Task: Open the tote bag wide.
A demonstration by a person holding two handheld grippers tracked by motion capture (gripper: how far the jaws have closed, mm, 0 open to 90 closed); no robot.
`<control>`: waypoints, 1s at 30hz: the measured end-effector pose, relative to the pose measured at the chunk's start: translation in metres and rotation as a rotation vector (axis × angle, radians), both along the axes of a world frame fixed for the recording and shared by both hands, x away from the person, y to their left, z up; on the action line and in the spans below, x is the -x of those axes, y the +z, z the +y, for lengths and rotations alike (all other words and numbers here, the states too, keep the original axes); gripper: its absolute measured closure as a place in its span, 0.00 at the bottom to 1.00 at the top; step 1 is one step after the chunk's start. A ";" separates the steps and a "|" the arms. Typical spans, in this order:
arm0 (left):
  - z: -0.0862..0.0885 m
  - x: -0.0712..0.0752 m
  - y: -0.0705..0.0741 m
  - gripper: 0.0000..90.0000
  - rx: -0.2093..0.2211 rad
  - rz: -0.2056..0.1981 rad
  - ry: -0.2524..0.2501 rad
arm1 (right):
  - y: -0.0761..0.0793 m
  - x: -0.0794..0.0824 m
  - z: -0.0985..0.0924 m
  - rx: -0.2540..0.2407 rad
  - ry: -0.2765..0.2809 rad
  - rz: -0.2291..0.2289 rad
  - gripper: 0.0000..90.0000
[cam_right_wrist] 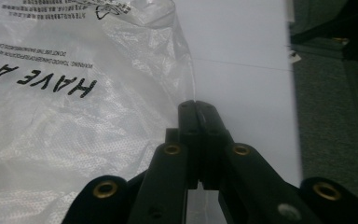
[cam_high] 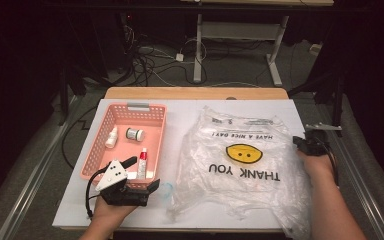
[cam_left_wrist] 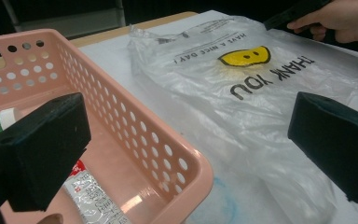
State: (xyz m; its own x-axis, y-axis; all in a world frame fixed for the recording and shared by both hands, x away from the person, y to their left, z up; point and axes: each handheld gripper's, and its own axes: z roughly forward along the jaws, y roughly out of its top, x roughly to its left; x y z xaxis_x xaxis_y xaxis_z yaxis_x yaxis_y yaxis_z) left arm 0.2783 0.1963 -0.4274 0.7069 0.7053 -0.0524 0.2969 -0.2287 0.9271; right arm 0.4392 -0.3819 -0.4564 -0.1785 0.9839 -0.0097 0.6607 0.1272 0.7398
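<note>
Left gripper (cam_high: 142,175) held at near right corner of pink basket (cam_high: 156,137), jaws spread wide, nothing gripped. Right gripper (cam_right_wrist: 196,106) pressed closed at right edge of clear "THANK YOU" plastic bag (cam_high: 240,160); film between jaws not discernible. Red-capped tube (cam_high: 142,162), dropper bottle (cam_high: 111,137), small jar (cam_high: 134,133) seen in basket.

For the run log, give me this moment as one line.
left tool: open, at basket near corner | right tool: shut at bag edge | basket holds tube, jar, bottle
</note>
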 end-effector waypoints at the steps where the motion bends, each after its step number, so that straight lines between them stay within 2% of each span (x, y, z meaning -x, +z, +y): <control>1: 0.000 0.000 0.000 0.00 -0.002 0.001 -0.003 | 0.001 0.005 -0.007 -0.004 -0.018 -0.010 1.00; 5: -0.002 0.000 0.000 0.00 -0.002 -0.002 -0.007 | 0.003 0.026 -0.037 -0.003 -0.081 -0.041 1.00; 8: -0.002 0.000 0.000 0.00 -0.006 -0.004 -0.011 | 0.004 0.049 -0.057 0.000 -0.113 -0.058 1.00; 11: -0.004 0.000 0.000 0.00 -0.005 -0.001 -0.016 | 0.007 0.071 -0.068 -0.002 -0.136 -0.079 1.00; 13: -0.005 0.000 0.000 0.00 -0.004 -0.001 -0.021 | 0.007 0.081 -0.071 0.003 -0.130 -0.101 0.99; 15: -0.006 0.000 0.001 0.00 -0.005 -0.007 -0.025 | 0.009 0.088 -0.070 -0.024 -0.128 -0.118 0.80; 17: -0.007 0.001 0.002 0.00 -0.005 -0.008 -0.029 | 0.016 0.096 -0.063 -0.018 -0.106 -0.160 0.70; 18: -0.008 0.001 0.002 0.00 -0.006 -0.009 -0.031 | 0.022 0.101 -0.058 -0.029 -0.086 -0.185 0.66; 20: -0.009 0.000 0.001 0.00 -0.007 -0.007 -0.035 | 0.033 0.112 -0.041 -0.045 -0.018 -0.230 0.65; 23: -0.010 -0.002 0.000 0.00 -0.009 0.001 -0.038 | 0.046 0.125 -0.004 -0.049 0.121 -0.254 0.65; 26: -0.011 -0.002 0.000 0.00 -0.009 0.004 -0.041 | 0.051 0.132 0.039 -0.064 0.251 -0.240 0.64; 30: -0.010 -0.002 0.000 0.00 -0.006 0.003 -0.037 | 0.051 0.131 0.091 -0.105 0.387 -0.203 0.62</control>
